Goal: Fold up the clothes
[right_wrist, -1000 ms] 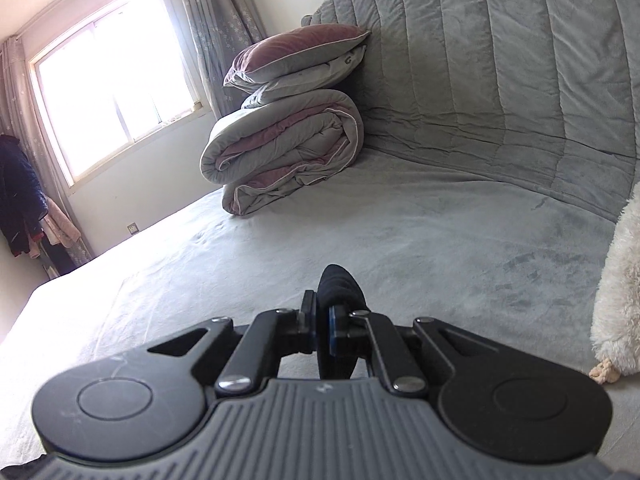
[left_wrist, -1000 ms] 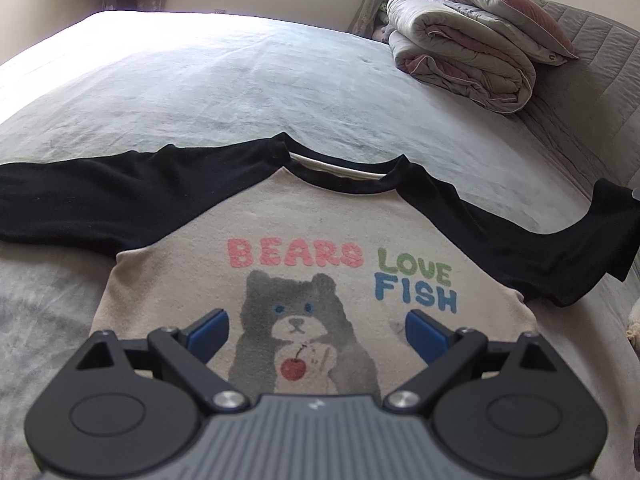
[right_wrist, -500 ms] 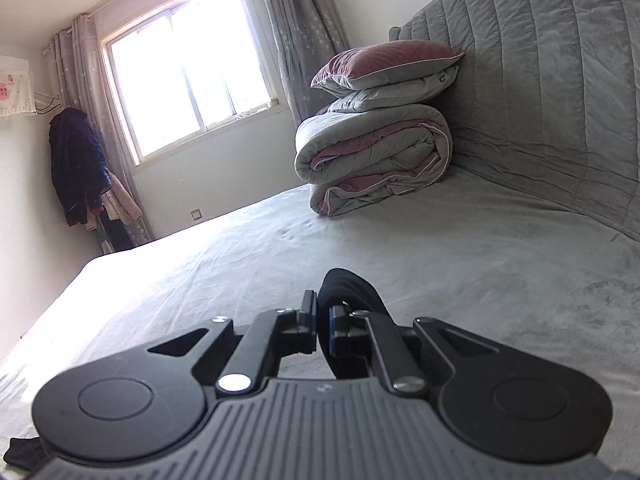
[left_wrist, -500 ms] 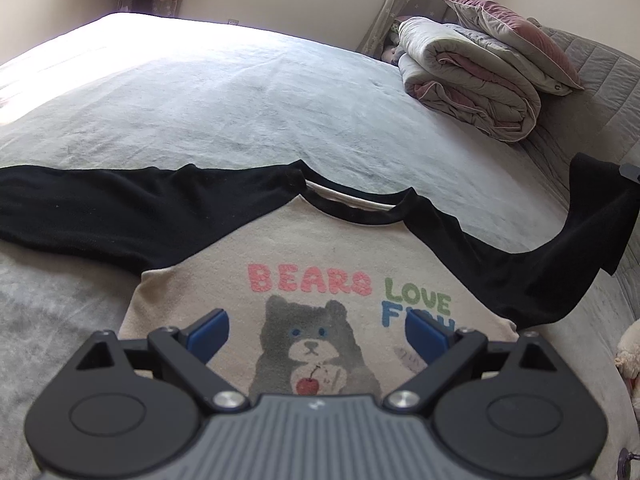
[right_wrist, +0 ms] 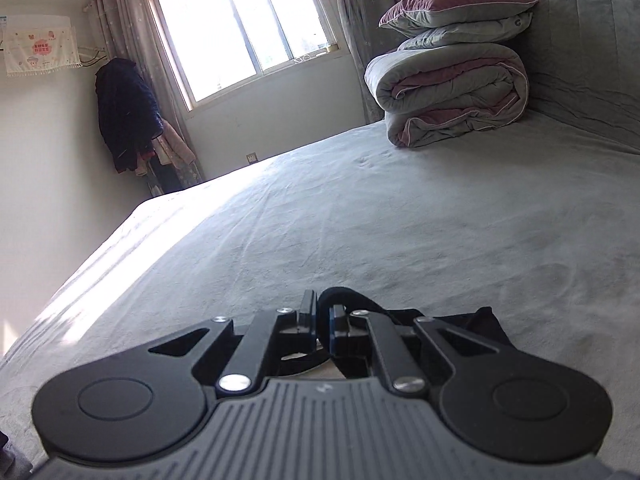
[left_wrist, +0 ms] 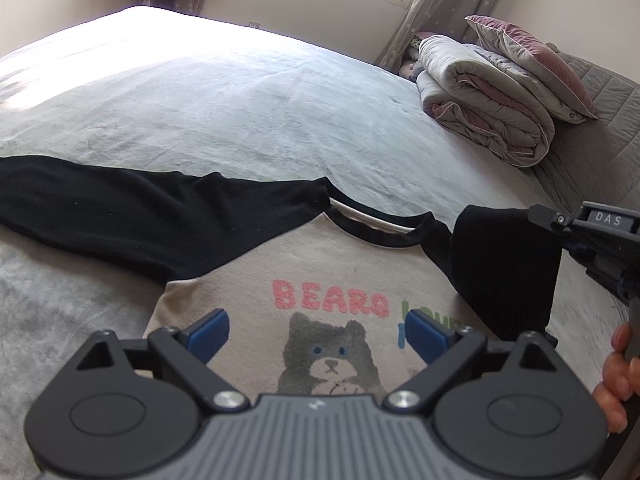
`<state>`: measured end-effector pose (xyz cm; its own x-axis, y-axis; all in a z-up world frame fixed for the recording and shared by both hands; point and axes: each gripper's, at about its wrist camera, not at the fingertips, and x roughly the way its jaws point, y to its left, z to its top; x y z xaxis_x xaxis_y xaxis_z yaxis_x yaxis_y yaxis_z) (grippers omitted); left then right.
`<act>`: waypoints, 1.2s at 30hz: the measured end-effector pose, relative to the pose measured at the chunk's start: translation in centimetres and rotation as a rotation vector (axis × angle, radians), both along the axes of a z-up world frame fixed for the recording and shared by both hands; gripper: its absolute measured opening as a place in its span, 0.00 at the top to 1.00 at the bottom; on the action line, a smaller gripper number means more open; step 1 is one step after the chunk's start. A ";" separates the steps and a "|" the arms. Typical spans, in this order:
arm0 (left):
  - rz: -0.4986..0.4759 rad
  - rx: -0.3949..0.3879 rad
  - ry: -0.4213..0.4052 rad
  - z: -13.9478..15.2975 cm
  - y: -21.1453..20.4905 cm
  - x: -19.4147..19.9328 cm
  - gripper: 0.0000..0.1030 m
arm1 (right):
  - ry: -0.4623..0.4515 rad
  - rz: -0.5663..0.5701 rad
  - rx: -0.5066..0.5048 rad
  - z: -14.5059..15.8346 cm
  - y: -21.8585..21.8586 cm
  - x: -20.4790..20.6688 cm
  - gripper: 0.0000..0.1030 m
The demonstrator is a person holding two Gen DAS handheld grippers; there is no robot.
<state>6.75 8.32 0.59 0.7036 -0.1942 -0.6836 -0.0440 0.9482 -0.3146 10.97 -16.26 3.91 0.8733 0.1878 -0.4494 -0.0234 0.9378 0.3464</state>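
Cream raglan shirt with black sleeves and collar, lying flat and face up on the grey bed. Pink "BEARS" above a grey bear print. One sleeve stretched out flat; other sleeve lifted, folded over the chest.

The shirt lies flat on the bed; its right sleeve hangs over the chest; behind, far right — folded quilt, pillow on top.
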 end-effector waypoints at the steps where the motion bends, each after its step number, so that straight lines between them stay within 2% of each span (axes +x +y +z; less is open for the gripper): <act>1: 0.004 -0.003 0.001 0.0 0.2 0.0 0.08 | 0.015 0.013 0.000 -0.7 0.6 0.0 0.94; 8: 0.028 -0.014 0.011 -0.3 1.0 0.4 0.08 | 0.124 0.117 -0.023 -4.9 4.3 -1.0 0.93; 12: 0.021 -0.013 0.017 -0.7 0.7 0.6 0.08 | 0.226 0.175 -0.023 -7.6 5.4 -1.5 0.85; 15: 0.008 -0.021 0.012 -0.7 0.6 0.8 0.08 | 0.259 0.191 -0.019 -8.0 5.2 -2.1 0.83; 16: 0.008 -0.025 0.009 -0.6 0.6 0.8 0.08 | 0.266 0.198 0.000 -7.8 4.8 -2.3 0.80; 17: 0.008 -0.030 0.007 -0.6 0.5 0.9 0.08 | 0.270 0.201 0.019 -7.3 4.3 -2.6 0.67; 18: 0.002 -0.036 0.009 -0.5 0.4 1.1 0.08 | 0.268 0.199 0.033 -6.8 3.8 -2.9 0.47; 19: -0.003 -0.044 0.010 -0.4 0.2 1.3 0.08 | 0.260 0.196 0.042 -6.2 3.2 -3.3 0.41; 23: -0.050 -0.056 0.015 -0.3 -1.7 2.2 0.15 | 0.259 0.155 0.094 -4.5 -0.2 -4.5 0.40; 29: -0.151 0.048 0.036 -0.8 -7.6 4.1 0.16 | 0.266 0.032 0.256 -5.0 -6.9 -5.4 0.40; 32: -0.149 0.070 0.067 -1.3 -9.8 6.0 0.16 | 0.325 -0.027 0.324 -5.7 -8.8 -5.0 0.40; 35: -0.137 0.076 0.097 -2.1 -11.2 7.5 0.16 | 0.348 -0.023 0.348 -5.4 -9.5 -4.9 0.40; 36: -0.134 0.089 0.108 -2.5 -11.7 8.0 0.19 | 0.349 -0.018 0.346 -5.3 -9.4 -5.0 0.40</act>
